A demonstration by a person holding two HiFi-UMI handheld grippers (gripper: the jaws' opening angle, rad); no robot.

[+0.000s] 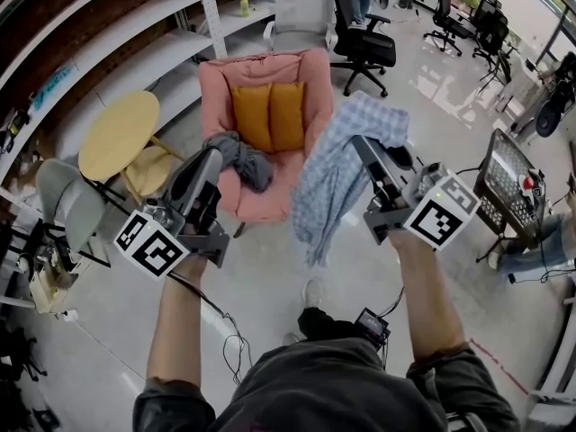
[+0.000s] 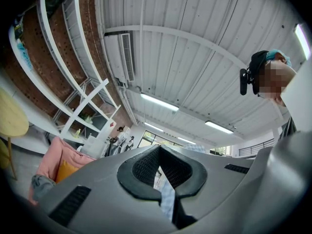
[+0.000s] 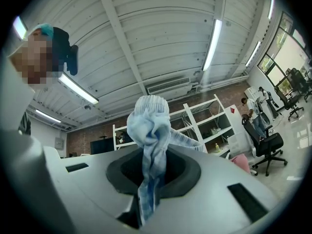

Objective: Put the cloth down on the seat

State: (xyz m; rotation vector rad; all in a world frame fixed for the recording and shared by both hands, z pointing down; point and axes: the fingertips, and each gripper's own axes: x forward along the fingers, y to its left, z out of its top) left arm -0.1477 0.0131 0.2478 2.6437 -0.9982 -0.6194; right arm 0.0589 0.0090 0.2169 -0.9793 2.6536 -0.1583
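A blue-and-white checked cloth (image 1: 331, 180) hangs from my right gripper (image 1: 362, 144), in the air just right of the pink armchair (image 1: 298, 72). In the right gripper view the jaws pinch the cloth (image 3: 148, 121), which bunches above the right gripper (image 3: 152, 152) and trails down between the pads. My left gripper (image 1: 212, 157) hovers over the chair's left side, close to a grey cloth (image 1: 244, 157) that lies on the seat (image 1: 270, 202). The left gripper (image 2: 159, 150) has its tips together and holds nothing. Two orange cushions (image 1: 270, 113) lean on the backrest.
A round yellow table (image 1: 117, 133) and a grey chair (image 1: 67, 207) stand left of the armchair. White shelves (image 1: 135, 52) run behind. A black office chair (image 1: 364, 43) is at the back right, a wire cart (image 1: 508, 183) at the right. A cable (image 1: 225, 331) lies on the floor.
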